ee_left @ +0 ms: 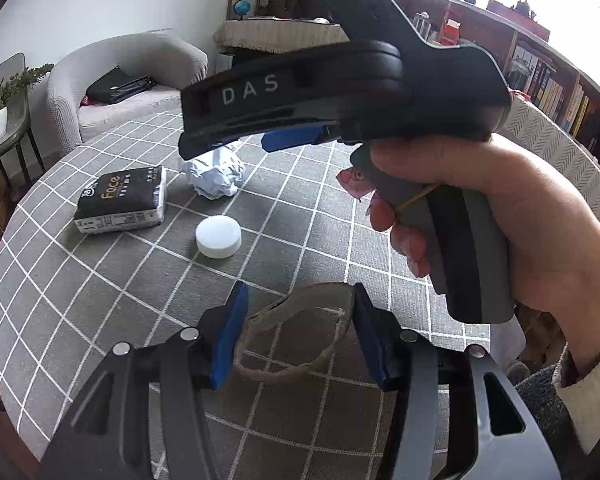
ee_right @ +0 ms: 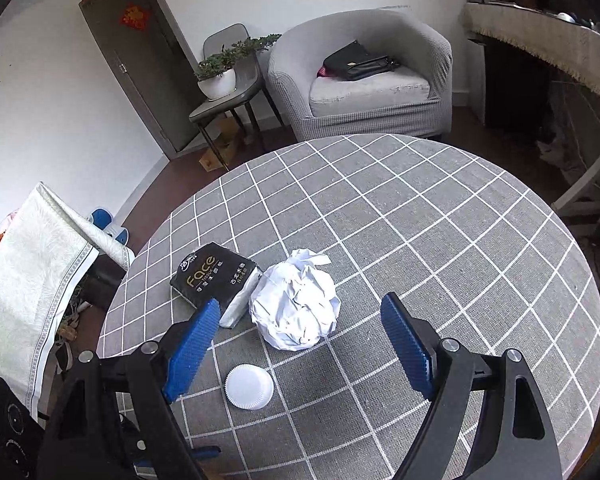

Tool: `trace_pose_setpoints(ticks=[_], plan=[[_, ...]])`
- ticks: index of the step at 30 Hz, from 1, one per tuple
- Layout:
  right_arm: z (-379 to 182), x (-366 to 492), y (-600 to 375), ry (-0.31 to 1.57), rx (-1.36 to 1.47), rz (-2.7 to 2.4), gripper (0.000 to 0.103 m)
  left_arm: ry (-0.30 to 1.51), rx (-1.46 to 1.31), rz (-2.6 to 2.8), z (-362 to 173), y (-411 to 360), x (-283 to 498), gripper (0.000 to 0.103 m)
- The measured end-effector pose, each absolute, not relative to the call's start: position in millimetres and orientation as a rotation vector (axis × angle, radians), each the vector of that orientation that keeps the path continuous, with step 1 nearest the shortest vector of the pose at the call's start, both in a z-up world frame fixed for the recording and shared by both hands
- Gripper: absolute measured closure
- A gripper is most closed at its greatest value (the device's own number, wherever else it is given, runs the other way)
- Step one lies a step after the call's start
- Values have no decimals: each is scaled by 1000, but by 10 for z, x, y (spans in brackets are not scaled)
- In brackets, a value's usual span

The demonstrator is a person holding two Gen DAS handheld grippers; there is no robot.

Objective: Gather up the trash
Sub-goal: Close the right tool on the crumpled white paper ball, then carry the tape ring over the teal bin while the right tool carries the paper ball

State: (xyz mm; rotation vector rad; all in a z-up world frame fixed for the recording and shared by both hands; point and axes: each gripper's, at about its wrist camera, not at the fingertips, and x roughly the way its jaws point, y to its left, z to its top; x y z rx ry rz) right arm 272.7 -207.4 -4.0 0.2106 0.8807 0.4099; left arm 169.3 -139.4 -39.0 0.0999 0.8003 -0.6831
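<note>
My left gripper (ee_left: 296, 332) is shut on a flattened brown cardboard ring (ee_left: 296, 336), held above the grey checked table (ee_left: 100, 340). A crumpled white paper ball (ee_right: 296, 300) lies on the table; it also shows in the left wrist view (ee_left: 214, 174). A white plastic cap (ee_right: 249, 387) lies near it, also in the left wrist view (ee_left: 218, 237). My right gripper (ee_right: 300, 344) is open and empty, hovering above the table just short of the paper ball. In the left wrist view the right gripper's body (ee_left: 340, 92) fills the upper middle, held by a hand.
A black "Face" tissue pack (ee_right: 214, 278) lies left of the paper ball, also in the left wrist view (ee_left: 122, 200). A grey armchair (ee_right: 364, 76) with a black bag stands beyond the table. A potted plant (ee_right: 220, 76) sits on a side chair. A bookshelf (ee_left: 548, 80) stands at right.
</note>
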Motion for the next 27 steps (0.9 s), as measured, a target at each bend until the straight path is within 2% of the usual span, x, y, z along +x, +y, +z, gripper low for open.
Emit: trace_pose_setpoints(ticks=[4,6,8,14,27], plan=[[-77,2780,-2013,886,205,389,20,804,56,-677,-338,-1242,1700,48],[-92,2796,-1972,889,187,376,27,806,21,-677,-312,-1145,1747,48],[-106,2812,-1925,896,172,374,37,806,7,-658,-293,-1051,1780,48],[-183,2824,-1784,914,125,366,52,799,-11,-611,-248,-834,1770,48],[-37,2510,-1666,864,101,400,52,794,-34,-562,-258,-586,1555,48]])
